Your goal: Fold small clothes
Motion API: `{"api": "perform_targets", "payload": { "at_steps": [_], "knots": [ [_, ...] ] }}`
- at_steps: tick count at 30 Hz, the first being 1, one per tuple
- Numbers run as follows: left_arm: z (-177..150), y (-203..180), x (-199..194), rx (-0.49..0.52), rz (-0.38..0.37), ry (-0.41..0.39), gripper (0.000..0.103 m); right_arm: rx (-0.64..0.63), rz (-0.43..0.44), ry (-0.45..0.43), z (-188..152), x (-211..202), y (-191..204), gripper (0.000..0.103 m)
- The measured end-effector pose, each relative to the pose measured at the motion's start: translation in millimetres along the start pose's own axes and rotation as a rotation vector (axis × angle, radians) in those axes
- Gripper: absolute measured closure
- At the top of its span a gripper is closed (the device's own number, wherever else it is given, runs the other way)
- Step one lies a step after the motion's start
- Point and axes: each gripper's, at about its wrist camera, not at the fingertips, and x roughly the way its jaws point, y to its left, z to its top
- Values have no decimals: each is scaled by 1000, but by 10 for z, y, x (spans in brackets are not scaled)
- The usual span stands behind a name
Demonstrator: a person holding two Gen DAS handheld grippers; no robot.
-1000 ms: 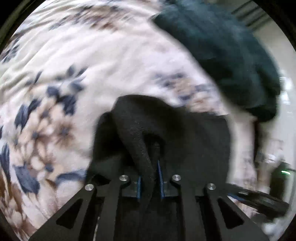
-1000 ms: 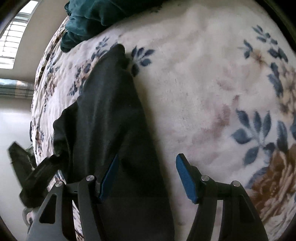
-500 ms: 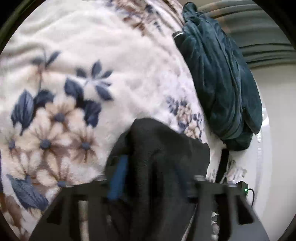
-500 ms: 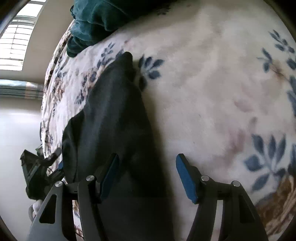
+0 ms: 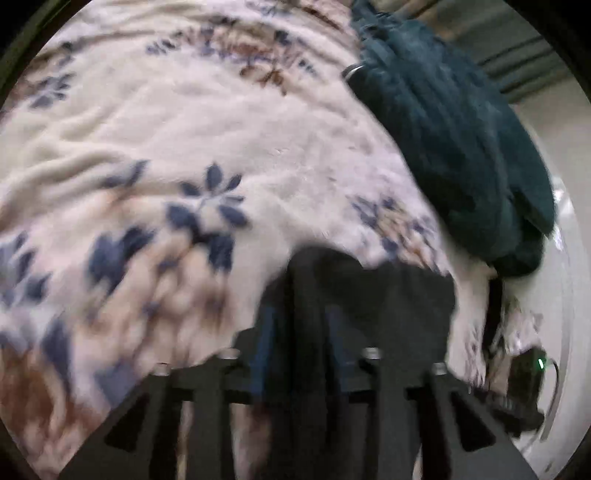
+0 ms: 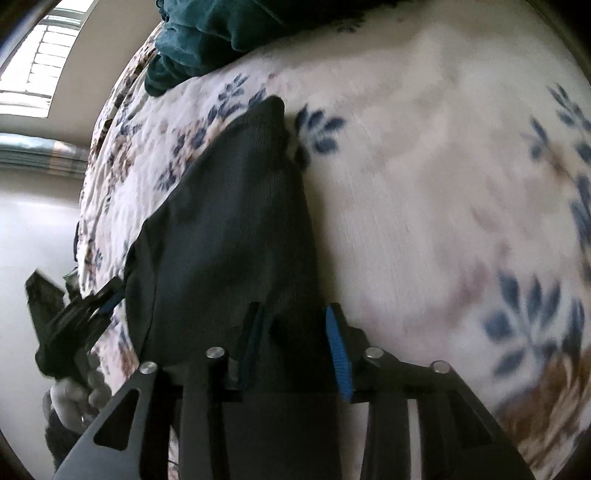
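A small black garment (image 6: 229, 221) lies lengthwise on a cream floral blanket (image 6: 424, 184). My right gripper (image 6: 295, 332) sits over the garment's near right edge. Its jaws are closing, the black cloth lies flat between the blue pads (image 6: 338, 343), and they are not pressing on it. In the blurred left wrist view the garment (image 5: 388, 295) has a raised fold running between the pads of my left gripper (image 5: 299, 332). Those jaws are closing too, with a gap still showing on each side of the fold. The left gripper (image 6: 107, 302) also shows at the garment's left edge.
A heap of dark teal cloth (image 5: 443, 129) lies on the blanket (image 5: 184, 129) beyond the garment and shows again as teal cloth (image 6: 214, 33). The bed edge drops to a pale floor (image 6: 33, 229). A small device with a green light (image 5: 532, 365) sits low right. A gloved hand (image 6: 74, 398) holds the left gripper.
The left gripper let go of the pinched black fold, opened wide and shifted along the garment; its jaws now narrow again. The right jaws have narrowed around the garment's edge.
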Motion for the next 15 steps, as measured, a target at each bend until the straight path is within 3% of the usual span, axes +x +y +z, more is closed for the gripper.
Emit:
{"api": "perform_targets", "payload": {
  "at_steps": [1, 2, 7, 11, 12, 13, 15],
  "knots": [
    [-187, 5, -174, 10, -3, -5, 52, 1, 6, 2, -82, -46, -22, 61],
    [-370, 11, -284, 11, 12, 0, 49, 7, 4, 11, -229, -104, -45, 61],
    [-1288, 63, -350, -9, 28, 164, 49, 35, 8, 79, -938, -252, -174, 61],
    [-1787, 97, -145, 72, 121, 242, 50, 43, -41, 145, -1695, -311, -241, 61],
    [-1848, 101, -106, 106, 149, 218, 69, 50, -46, 162, -1863, -307, -263, 61],
    [-1868, 98, -84, 133, 146, 197, 100, 58, -48, 179, -2007, -295, -288, 61],
    [-1832, 104, -61, 153, 151, 176, 100, 81, -56, 208, -2292, -266, -356, 61]
  ]
}}
